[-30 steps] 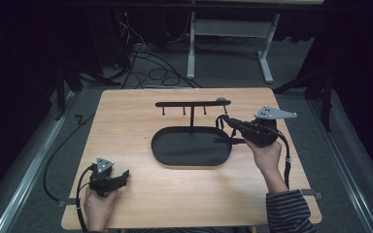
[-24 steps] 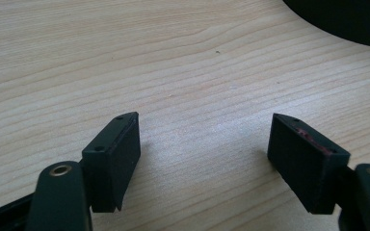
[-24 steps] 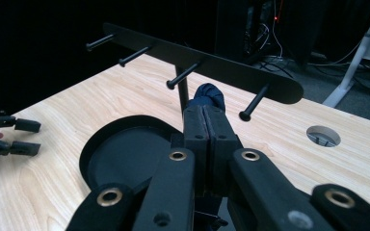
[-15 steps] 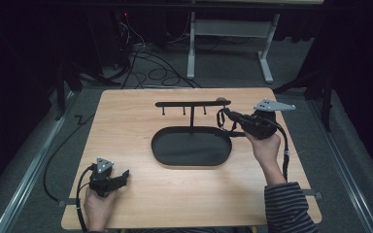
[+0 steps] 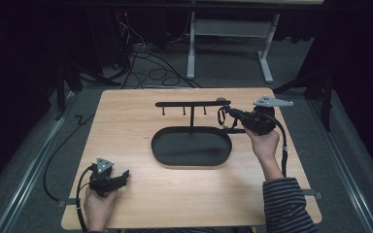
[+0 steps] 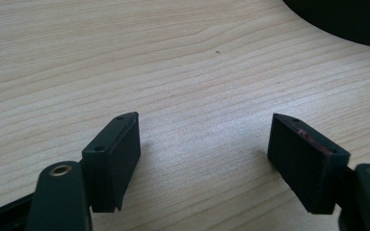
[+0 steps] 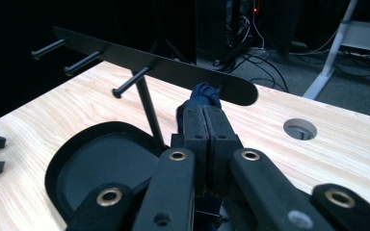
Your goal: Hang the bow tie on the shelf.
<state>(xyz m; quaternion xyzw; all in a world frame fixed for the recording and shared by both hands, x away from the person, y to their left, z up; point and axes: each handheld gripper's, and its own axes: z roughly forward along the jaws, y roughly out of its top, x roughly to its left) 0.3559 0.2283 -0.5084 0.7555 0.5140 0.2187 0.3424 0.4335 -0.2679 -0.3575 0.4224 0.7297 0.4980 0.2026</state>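
A black rack stands mid-table: an oval base tray [image 5: 192,145] and a post carrying a bar with several pegs [image 5: 193,103]. My right gripper [image 5: 228,111] is at the bar's right end, shut on a dark blue strap [image 7: 202,95]. A carabiner-like ring [image 5: 221,118] hangs from the jaw tips. In the right gripper view the shut jaws [image 7: 203,113] point at the bar's rounded end [image 7: 236,90], with the strap just below it. My left gripper [image 5: 124,175] rests on the table at the near left, its open jaws [image 6: 204,139] with nothing between them.
The wooden table [image 5: 126,126] has a round cable hole [image 7: 300,128] behind the rack. Beyond the far edge are a desk frame [image 5: 228,43] and loose cables on the floor [image 5: 141,53]. The tray's rim [image 6: 347,29] lies ahead of the left gripper.
My right gripper has moved away from me and a little left, carrying the strap and ring from beside the tray up to the bar's right end. The left gripper has stayed put.
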